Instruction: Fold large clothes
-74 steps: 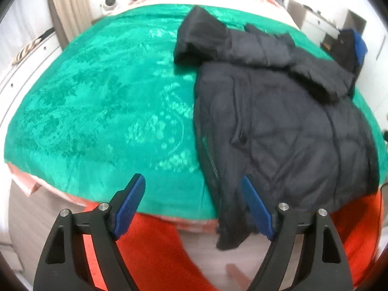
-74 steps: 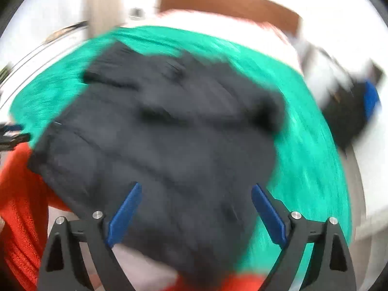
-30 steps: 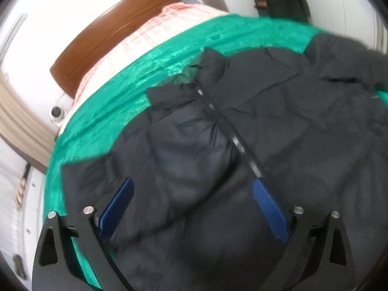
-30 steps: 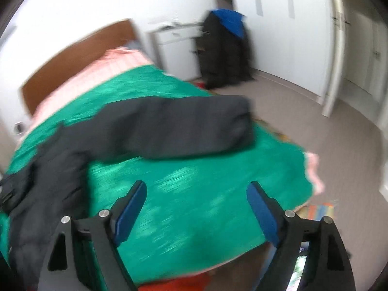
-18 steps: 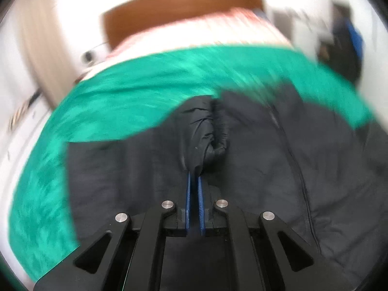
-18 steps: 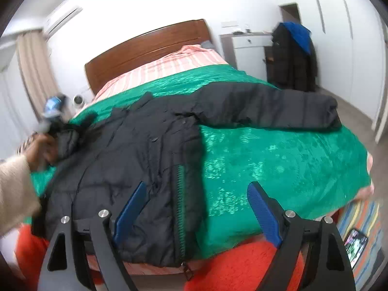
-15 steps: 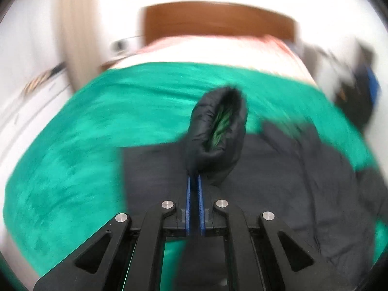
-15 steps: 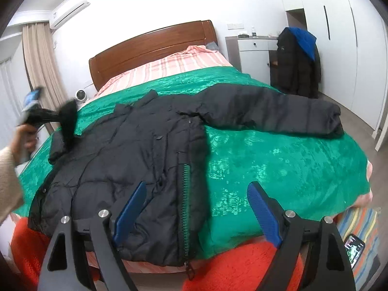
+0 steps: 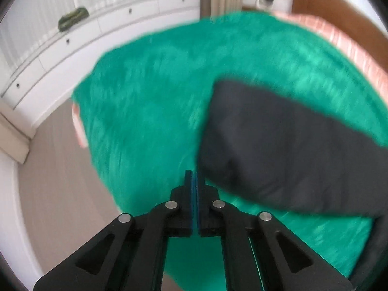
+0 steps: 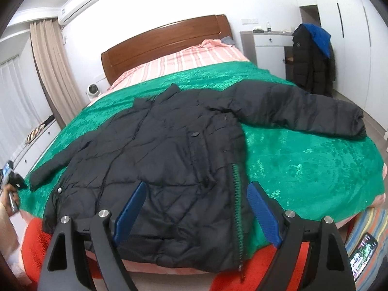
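1. The right wrist view takes in the whole jacket [image 10: 169, 160]: it lies spread front-up on the green blanket [image 10: 303, 169] of the bed, collar toward the headboard [image 10: 165, 41], hem at the near edge over a red cover [image 10: 36, 242].
2. Only this view shows both sleeves out to the sides. The right sleeve [image 10: 303, 111] reaches toward the far right edge of the bed, and the left sleeve [image 10: 55, 162] runs to the left edge.
3. The right gripper [image 10: 196, 213] hangs over the hem with its jaws wide apart. Nothing is between the blue pads, and they stand clear above the cloth.
4. At the left edge of the same view, a hand [image 10: 9, 198] holds the left gripper just beside the left cuff. It is too small there to read its jaws.
5. The left wrist view is blurred, but it shows what the other cannot: the left gripper [image 9: 194, 179] has its jaws pressed together, pad against pad.
6. The dark sleeve end [image 9: 278, 150] lies on the blanket just right of and beyond the tips. I cannot tell whether a fold of the cuff is caught between them.
7. This view alone shows the floor [image 9: 60, 181] beside the bed and a low white cabinet [image 9: 72, 38] under the window.
8. The right view alone shows a second dark coat [image 10: 312, 58] hanging by a white dresser, a wall air conditioner [image 10: 77, 7] and a phone [image 10: 362, 254] on a striped rug.
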`<state>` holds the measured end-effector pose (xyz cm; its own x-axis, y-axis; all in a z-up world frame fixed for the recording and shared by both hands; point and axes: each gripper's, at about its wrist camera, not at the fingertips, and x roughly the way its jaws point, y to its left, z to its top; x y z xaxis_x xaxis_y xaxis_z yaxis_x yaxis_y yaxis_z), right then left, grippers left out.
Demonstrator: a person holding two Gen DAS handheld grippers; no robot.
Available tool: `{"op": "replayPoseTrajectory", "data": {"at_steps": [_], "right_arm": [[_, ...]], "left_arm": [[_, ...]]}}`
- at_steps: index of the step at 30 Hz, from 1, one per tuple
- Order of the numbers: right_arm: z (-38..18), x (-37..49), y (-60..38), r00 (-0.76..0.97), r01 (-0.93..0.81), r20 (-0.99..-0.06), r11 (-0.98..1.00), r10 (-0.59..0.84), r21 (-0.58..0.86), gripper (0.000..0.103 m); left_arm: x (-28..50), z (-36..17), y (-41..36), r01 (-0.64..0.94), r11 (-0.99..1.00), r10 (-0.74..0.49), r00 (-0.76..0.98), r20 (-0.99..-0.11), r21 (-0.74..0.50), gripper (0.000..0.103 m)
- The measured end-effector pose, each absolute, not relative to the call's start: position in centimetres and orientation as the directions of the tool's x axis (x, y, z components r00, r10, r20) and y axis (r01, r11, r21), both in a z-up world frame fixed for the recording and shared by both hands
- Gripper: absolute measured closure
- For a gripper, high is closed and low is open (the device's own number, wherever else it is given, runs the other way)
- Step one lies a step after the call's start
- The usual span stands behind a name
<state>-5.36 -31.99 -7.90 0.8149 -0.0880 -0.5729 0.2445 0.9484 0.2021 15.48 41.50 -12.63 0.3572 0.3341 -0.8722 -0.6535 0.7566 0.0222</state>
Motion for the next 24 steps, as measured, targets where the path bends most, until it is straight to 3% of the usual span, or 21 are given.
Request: {"op": "replayPoseTrajectory", "data": {"at_steps": [1,2,3,5,7,10,12,14,17,20,22,23,24], "right_arm": [[-7.8,-5.5,-32.3,0.810,0.252,-0.580,0.944,-0.087,0.211,0.019],[-7.7,-5.6,-32.6,0.806,0.259,-0.585,0.941,-0.088,0.215,0.019],[-7.6,-5.8,-33.1,0.800,0.269,-0.593,0.938,-0.091,0.219,0.019],[-7.8,-6.4,-34.4,0.780,0.300,-0.618,0.927,-0.103,0.224,0.018],[-8.3,-6.7,-35.4,0.758,0.322,-0.644,0.917,-0.102,0.234,0.018],[-9.6,-6.4,-36.5,0.712,0.327,-0.700,0.907,-0.051,0.266,0.018],[-10.8,-5.5,-36.8,0.675,0.300,-0.737,0.901,0.031,0.313,0.018],[-11.8,-4.7,-36.8,0.643,0.274,-0.759,0.895,0.101,0.351,0.018],[-13.5,-3.5,-36.2,0.572,0.239,-0.801,0.899,0.176,0.367,0.018],[-15.1,-2.8,-36.0,0.496,0.238,-0.847,0.909,0.190,0.343,0.018],[-15.5,-2.8,-36.1,0.480,0.240,-0.857,0.912,0.187,0.333,0.021],[-15.5,-2.7,-36.0,0.476,0.234,-0.860,0.915,0.186,0.328,0.041],[-15.6,-2.6,-35.9,0.463,0.229,-0.871,0.926,0.167,0.300,0.073]], "left_arm": [[15.0,-13.2,41.8,-0.664,0.747,0.325,0.336,-0.884,0.023,0.097],[14.2,-13.3,42.0,-0.669,0.744,0.304,0.336,-0.891,0.001,0.087],[13.5,-13.0,41.8,-0.665,0.746,0.287,0.354,-0.890,-0.023,0.069],[11.3,-11.6,40.8,-0.645,0.762,0.289,0.413,-0.863,-0.053,0.049],[9.0,-10.1,39.0,-0.584,0.808,0.268,0.485,-0.832,-0.080,0.044],[7.2,-7.8,34.3,-0.367,0.908,0.055,0.586,-0.809,-0.204,0.036],[6.3,-6.9,29.7,-0.170,0.943,-0.135,0.590,-0.796,-0.286,0.021],[5.9,-7.0,25.1,0.005,0.936,-0.298,0.544,-0.784,-0.352,0.012],[5.4,-8.9,19.1,0.144,0.904,-0.424,0.429,-0.797,-0.403,0.012],[5.5,-11.5,15.0,0.188,0.914,-0.405,0.349,-0.845,-0.360,0.013],[5.4,-12.9,14.1,0.187,0.918,-0.392,0.312,-0.866,-0.348,0.027],[5.2,-13.5,13.7,0.191,0.918,-0.392,0.285,-0.875,-0.348,0.039],[5.0,-14.0,13.4,0.194,0.919,-0.387,0.266,-0.883,-0.344,0.054]]}}
